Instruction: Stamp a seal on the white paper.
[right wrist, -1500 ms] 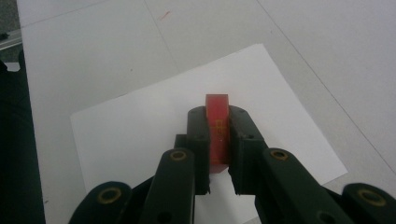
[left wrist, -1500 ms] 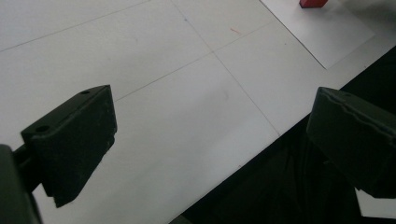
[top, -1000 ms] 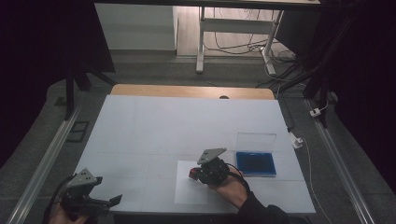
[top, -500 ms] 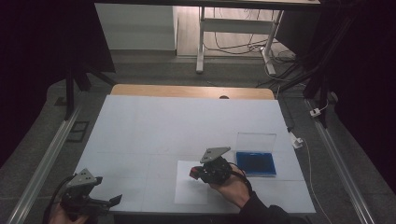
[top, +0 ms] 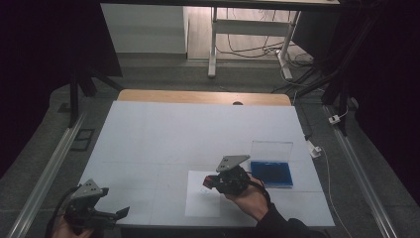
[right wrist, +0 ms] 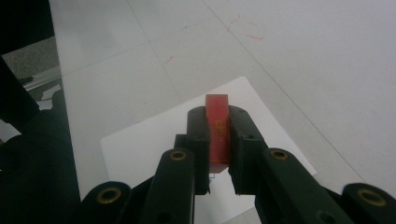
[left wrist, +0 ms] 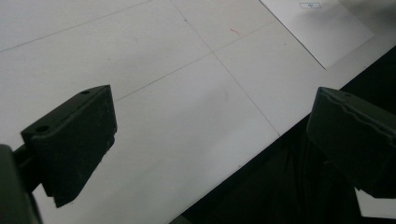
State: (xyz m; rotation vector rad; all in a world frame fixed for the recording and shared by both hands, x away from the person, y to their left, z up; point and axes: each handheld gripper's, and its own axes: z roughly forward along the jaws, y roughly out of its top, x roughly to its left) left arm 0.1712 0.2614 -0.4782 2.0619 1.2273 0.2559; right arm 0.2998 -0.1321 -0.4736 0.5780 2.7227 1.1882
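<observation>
Holding a red block (right wrist: pixel 217 130) tight between its jaws, the right gripper (top: pixel 214 181) is over the paper sheet (top: pixel 203 201) on the table (top: pixel 163 134). The left gripper (top: pixel 120 212) is wide open and holds nothing.

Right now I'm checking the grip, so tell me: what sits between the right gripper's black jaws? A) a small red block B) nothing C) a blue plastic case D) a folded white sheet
A: in the right gripper view the right gripper has its jaws pressed on a small red block above the white paper sheet.
</observation>
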